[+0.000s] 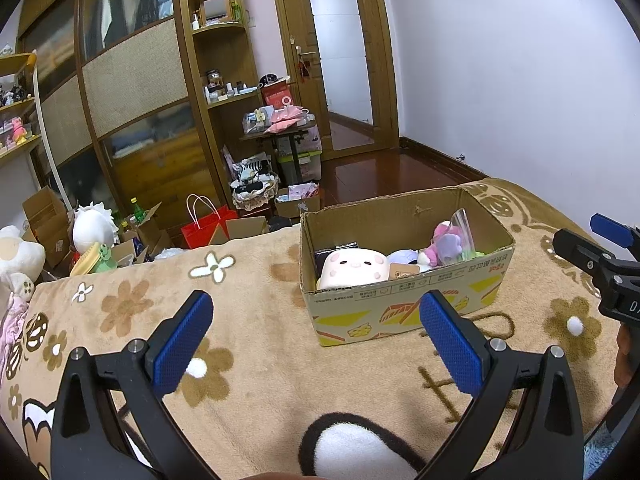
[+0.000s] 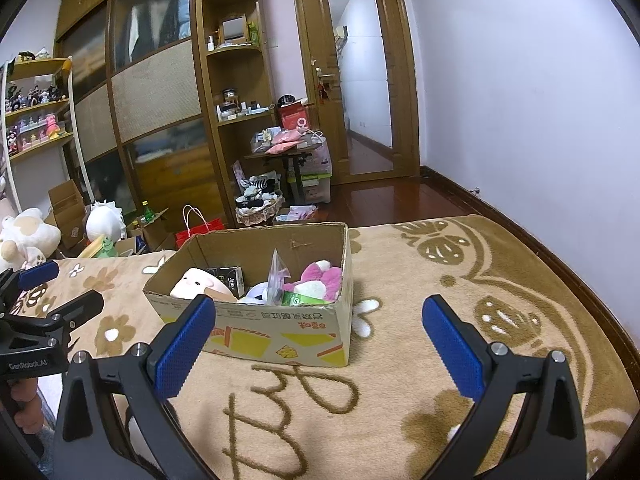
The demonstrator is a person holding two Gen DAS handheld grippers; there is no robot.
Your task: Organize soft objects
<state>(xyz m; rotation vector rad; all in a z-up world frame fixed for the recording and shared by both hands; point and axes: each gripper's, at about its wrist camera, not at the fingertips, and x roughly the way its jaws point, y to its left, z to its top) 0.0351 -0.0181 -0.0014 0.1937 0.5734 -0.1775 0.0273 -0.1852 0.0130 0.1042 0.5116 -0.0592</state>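
I am holding my left gripper (image 1: 316,336) and right gripper (image 2: 320,336) with jaws spread, empty, above the blanket (image 1: 260,288). The soft toys (image 2: 316,280) are lying inside the cardboard box (image 2: 256,328), gathered together.

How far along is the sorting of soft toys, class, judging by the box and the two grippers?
Done: the box on the blanket already holds a cream plush, a pink plush and a plastic bag. In hand: nothing; the left gripper and right gripper are both open and empty, short of the box. Left: none visible loose on the blanket; plush toys remain beyond its far edge.
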